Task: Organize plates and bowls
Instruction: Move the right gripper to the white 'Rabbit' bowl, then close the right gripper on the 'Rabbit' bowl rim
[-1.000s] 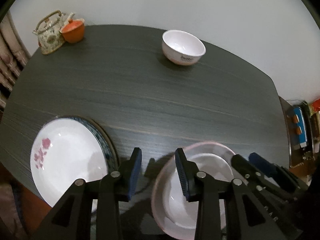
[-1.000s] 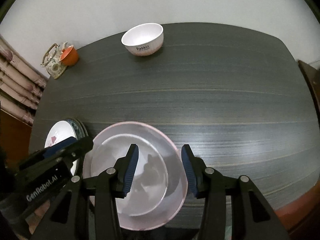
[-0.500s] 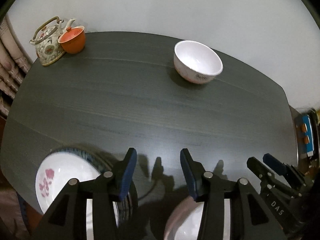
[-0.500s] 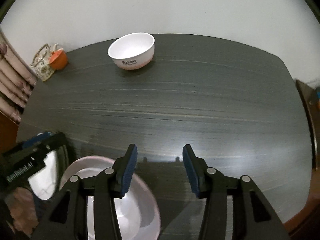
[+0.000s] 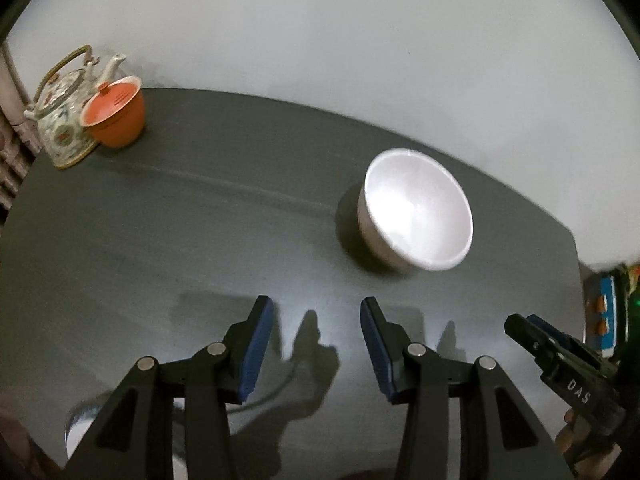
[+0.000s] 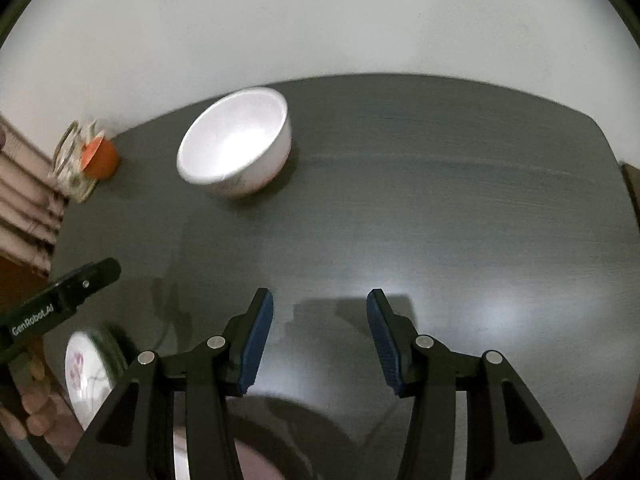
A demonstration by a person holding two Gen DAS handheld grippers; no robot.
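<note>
Both grippers hang over bare dark tabletop (image 6: 440, 184), pointing steeply down; the left gripper (image 5: 317, 346) has its blue-padded jaws parted with nothing between them, and those jaws have just been opening; the right gripper (image 6: 320, 340) likewise stands released, jaws apart over bare wood, having also just been opening, nothing between them. The white bowl (image 5: 416, 210) sits upright on the table ahead of the left gripper and a little to its right, well apart from its fingertips; in the right wrist view the same white bowl (image 6: 236, 142) lies ahead and to the left, also well clear of the pads; its image is blurred and any lettering cannot be read. At the far left corner of the table stand a patterned teapot (image 5: 64, 120) and an orange lidded cup (image 5: 116, 112), touching or just beside one another. A floral plate (image 6: 86, 376) on a stack with a dark-patterned rim lies at the near left edge of the table in the right wrist view, partly hidden by the left gripper's body; a pale rounded dish edge (image 6: 256, 460) shows at the bottom of that view behind the right gripper's fingers, too blurred to identify further. In the left wrist view the right gripper's tips (image 5: 532, 328) appear at the lower right, apart from the bowl.
</note>
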